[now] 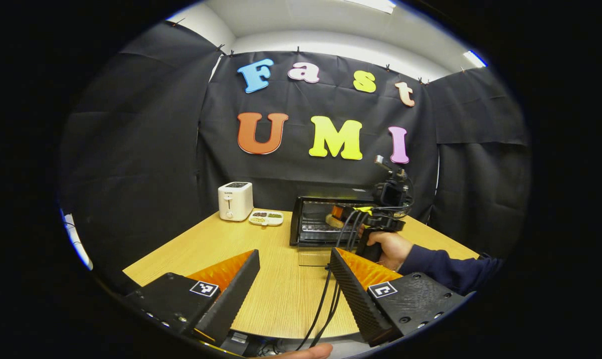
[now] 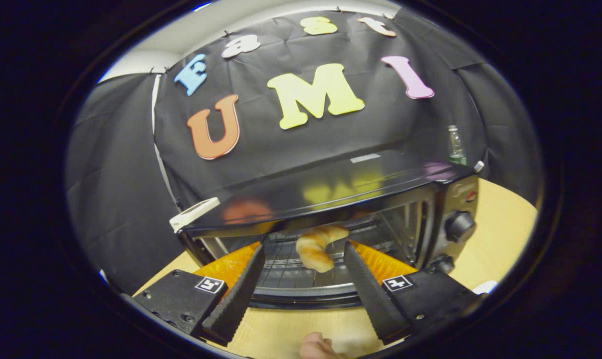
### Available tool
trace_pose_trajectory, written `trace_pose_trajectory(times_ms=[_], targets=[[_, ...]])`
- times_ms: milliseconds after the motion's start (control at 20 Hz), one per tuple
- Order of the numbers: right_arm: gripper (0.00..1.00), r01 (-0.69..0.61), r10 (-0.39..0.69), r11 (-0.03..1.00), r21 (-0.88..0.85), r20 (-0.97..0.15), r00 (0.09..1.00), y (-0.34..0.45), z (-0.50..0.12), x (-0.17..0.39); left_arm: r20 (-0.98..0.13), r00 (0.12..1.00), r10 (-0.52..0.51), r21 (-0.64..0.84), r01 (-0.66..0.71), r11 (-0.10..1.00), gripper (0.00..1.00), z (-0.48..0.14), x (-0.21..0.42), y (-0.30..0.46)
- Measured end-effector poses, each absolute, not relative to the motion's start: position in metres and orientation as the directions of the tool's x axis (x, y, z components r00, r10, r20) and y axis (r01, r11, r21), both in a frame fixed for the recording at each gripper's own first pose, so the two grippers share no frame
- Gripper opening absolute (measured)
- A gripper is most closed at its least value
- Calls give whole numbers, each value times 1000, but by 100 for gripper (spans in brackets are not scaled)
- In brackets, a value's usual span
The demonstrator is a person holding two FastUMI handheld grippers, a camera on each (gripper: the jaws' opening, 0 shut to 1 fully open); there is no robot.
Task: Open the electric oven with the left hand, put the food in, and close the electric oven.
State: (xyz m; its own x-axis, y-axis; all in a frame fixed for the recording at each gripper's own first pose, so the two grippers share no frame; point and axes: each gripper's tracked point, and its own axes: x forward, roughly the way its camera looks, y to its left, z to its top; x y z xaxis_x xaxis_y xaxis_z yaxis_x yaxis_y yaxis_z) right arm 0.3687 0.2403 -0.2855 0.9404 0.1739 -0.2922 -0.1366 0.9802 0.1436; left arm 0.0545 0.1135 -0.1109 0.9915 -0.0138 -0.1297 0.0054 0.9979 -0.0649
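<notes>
The black electric oven (image 1: 316, 215) stands at the back of the wooden table (image 1: 201, 252) with its glass door (image 1: 312, 255) folded down flat. In the right gripper view a croissant (image 2: 316, 248) lies on the wire rack (image 2: 286, 271) inside the oven (image 2: 330, 182). My right gripper (image 2: 303, 248) is open at the oven's mouth, its fingers spread to either side of the croissant and not pressing on it. From the left gripper view, a hand (image 1: 388, 248) holds that right gripper (image 1: 341, 216) at the oven opening. My left gripper (image 1: 295, 253) hangs open above the table's near part, holding nothing.
A white toaster (image 1: 235, 200) and a small tray of food (image 1: 266, 217) sit at the back left of the table. Black cables (image 1: 325, 304) trail from the right gripper over the front edge. The oven's knobs (image 2: 459, 226) are on its right side, and a bottle (image 2: 455, 144) stands behind it.
</notes>
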Motion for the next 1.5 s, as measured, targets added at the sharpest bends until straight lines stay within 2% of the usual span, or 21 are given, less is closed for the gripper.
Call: trace_pose_trajectory(times_ms=[150,250,400,600,750,1000,1250,1350,1500], targets=[[96,-141,162,985,103,-236,958,225,-252,333,-135,991,-4,-56,-3,998,93,-111,55,111],[96,-141,140,990,15,-242,960,214,-238,307,-130,991,12,-74,-22,997,93,-111,60,113],[96,-183,166,980,-84,-178,970,203,-195,266,-130,991,12,-110,-26,994,93,-112,70,106],[96,-197,187,975,-103,-98,977,180,-145,210,-115,993,-36,-120,22,992,93,-119,99,87],[96,-193,185,974,-117,-73,980,161,-116,177,-199,976,-91,-135,64,989,94,-159,120,64],[96,-162,164,976,-148,3,986,122,-63,127,-350,928,-124,-120,87,989,94,-217,137,27],[96,-128,137,981,-143,55,989,87,-31,91,-417,897,-144,-69,127,990,94,-242,148,-8],[96,-82,89,991,-109,58,994,68,-32,80,-429,892,-140,-47,133,990,94,-253,155,-15],[96,-69,72,996,-59,47,996,58,-41,68,-465,872,-153,-52,145,988,94,-270,160,-32]])
